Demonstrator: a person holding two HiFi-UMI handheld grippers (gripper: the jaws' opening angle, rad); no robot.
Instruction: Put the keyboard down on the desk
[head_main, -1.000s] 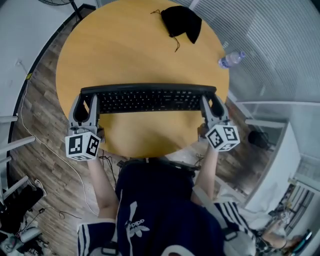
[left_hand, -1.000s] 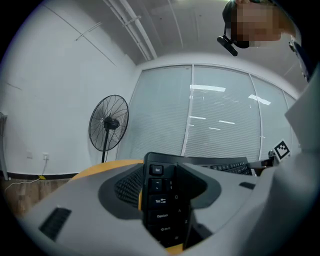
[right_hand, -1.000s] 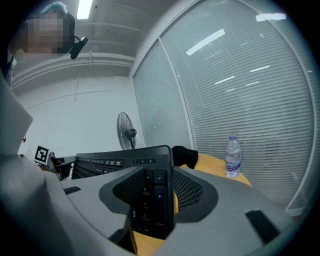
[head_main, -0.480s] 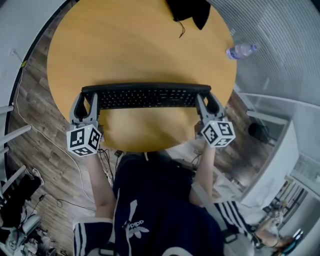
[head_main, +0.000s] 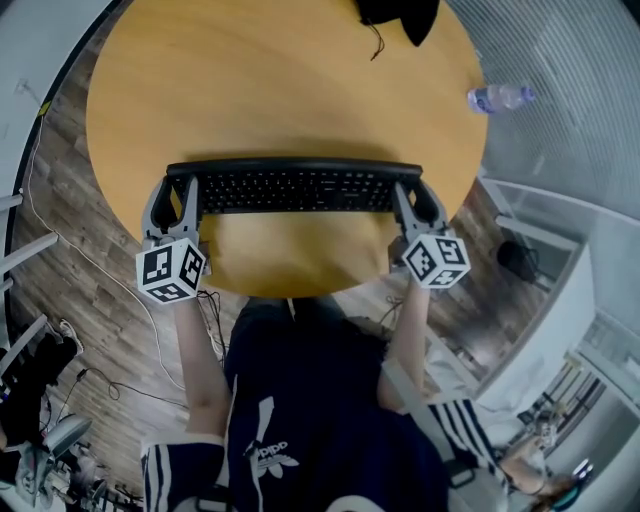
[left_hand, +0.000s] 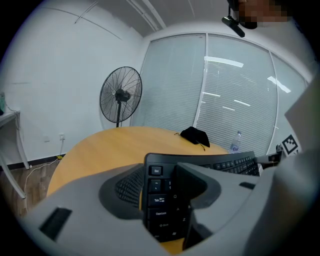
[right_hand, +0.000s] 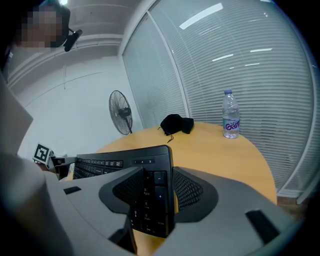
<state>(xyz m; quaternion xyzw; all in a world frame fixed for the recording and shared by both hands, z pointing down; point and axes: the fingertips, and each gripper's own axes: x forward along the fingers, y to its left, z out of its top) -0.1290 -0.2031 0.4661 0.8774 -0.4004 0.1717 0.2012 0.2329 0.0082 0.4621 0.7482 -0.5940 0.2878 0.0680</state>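
The round worktop (head_main: 280, 90) is smooth, honey-yellow wood with a bare, even surface. Across its near half stretches the keyboard (head_main: 295, 188), long, flat and matte black, with its length running left to right in front of me. On its left end I can read the keys "Esc", "Tab" and "Caps Lock". The print on the number-pad keys at the right end is too small to make out for certain. I cannot tell whether its underside touches the wood.

My left tongs (left_hand: 162, 200) are clenched on the left end, with grey, ribbed pads on either side of the edge. My right tongs (right_hand: 150, 200) are clamped the same way on the right end. Each carries a white marker cube (head_main: 170, 271) printed with black squares.

Beyond the far rim stands a pedestal fan (left_hand: 120, 95) with a round wire cage, against a white wall. A black cloth (head_main: 398, 15), soft and crumpled and trailing a thin cord, lies at the far edge, well apart from the keyboard. Beside it at the right rim stands a clear plastic water bottle (right_hand: 230, 121), upright, its label showing blue letters that begin "Ga".
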